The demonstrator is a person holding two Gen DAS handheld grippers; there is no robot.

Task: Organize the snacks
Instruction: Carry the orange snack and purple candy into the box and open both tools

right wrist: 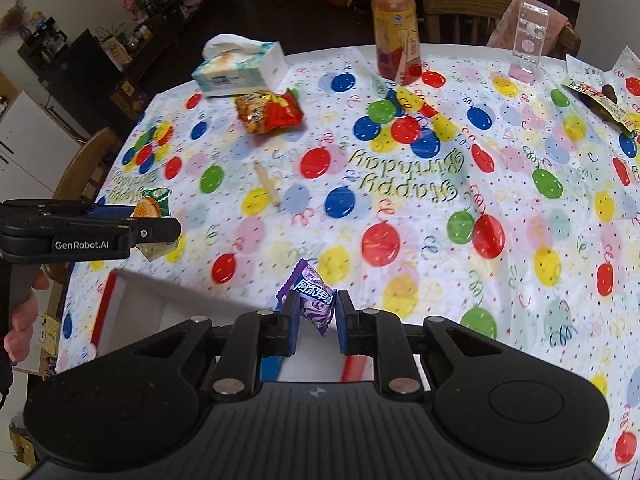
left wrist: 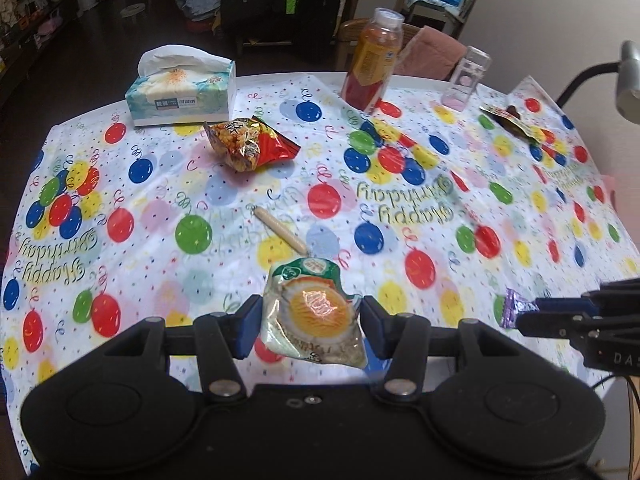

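Snacks mid-sort: left gripper (left wrist: 308,326) clamps the egg snack pack (left wrist: 316,312), right gripper (right wrist: 318,316) pinches the purple candy (right wrist: 314,300) over the box (right wrist: 160,304). Next, probably drop both in.

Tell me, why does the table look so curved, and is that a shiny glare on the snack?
Left wrist view: fisheye bends the table edge; glare sits on the green snack packet between the left gripper fingers. Right wrist view: same bending, dark corners; purple candy sharp.
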